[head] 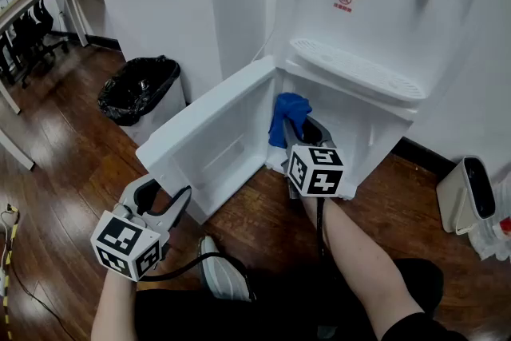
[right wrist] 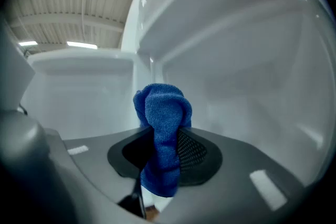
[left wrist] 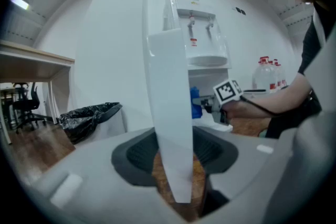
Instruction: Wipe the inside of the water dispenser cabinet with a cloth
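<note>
One blue cloth (right wrist: 163,134) is bunching upright between your right gripper's (right wrist: 165,157) jaws, which are clenching it just inside the water dispenser cabinet (head: 359,122), close to its white walls. Your left gripper (left wrist: 176,157) is clamping the edge of the open cabinet door (left wrist: 168,86). In the head view, your right gripper is hiding much of the cabinet's interior, and the cloth's lower end is disappearing behind the jaws.
</note>
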The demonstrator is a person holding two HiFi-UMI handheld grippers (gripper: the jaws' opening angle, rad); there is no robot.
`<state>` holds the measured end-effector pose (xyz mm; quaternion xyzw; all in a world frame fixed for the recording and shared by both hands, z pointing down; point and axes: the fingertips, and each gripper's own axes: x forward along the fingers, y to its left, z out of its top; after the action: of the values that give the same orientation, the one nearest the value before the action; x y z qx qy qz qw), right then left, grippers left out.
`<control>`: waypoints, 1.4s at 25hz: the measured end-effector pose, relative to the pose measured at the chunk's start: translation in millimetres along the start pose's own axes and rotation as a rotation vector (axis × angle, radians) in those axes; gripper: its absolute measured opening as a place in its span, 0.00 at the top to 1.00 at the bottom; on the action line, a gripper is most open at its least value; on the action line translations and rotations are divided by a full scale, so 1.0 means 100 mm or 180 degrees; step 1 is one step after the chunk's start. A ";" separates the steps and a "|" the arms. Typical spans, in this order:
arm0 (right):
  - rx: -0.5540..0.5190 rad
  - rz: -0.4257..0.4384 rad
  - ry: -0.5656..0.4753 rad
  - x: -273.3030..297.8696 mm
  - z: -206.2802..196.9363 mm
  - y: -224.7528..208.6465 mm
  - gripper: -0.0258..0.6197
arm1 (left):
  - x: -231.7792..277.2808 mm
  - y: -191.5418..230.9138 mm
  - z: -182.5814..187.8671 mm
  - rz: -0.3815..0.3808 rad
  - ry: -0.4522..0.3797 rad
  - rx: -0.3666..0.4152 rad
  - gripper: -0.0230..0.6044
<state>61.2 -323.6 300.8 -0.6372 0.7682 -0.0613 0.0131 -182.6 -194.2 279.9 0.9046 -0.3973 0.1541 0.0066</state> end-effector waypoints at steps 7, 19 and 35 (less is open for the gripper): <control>-0.0079 0.0518 -0.0482 -0.28 0.99 0.58 0.77 | 0.08 -0.03 0.04 -0.0080 -0.0001 0.0145 0.64; -0.1060 0.1899 -0.0924 -1.41 1.14 2.61 0.77 | -0.04 -0.16 0.06 -0.0514 -0.0048 -0.0066 0.52; -0.0843 0.2827 -0.0522 -1.43 0.01 2.61 0.77 | -0.40 -0.26 0.30 -0.1528 -0.0692 -0.0779 0.38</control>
<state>-167.1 -136.2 263.0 -0.2458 0.9641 0.0993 0.0172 -180.6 -151.9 242.7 0.9765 -0.1859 0.0012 0.1093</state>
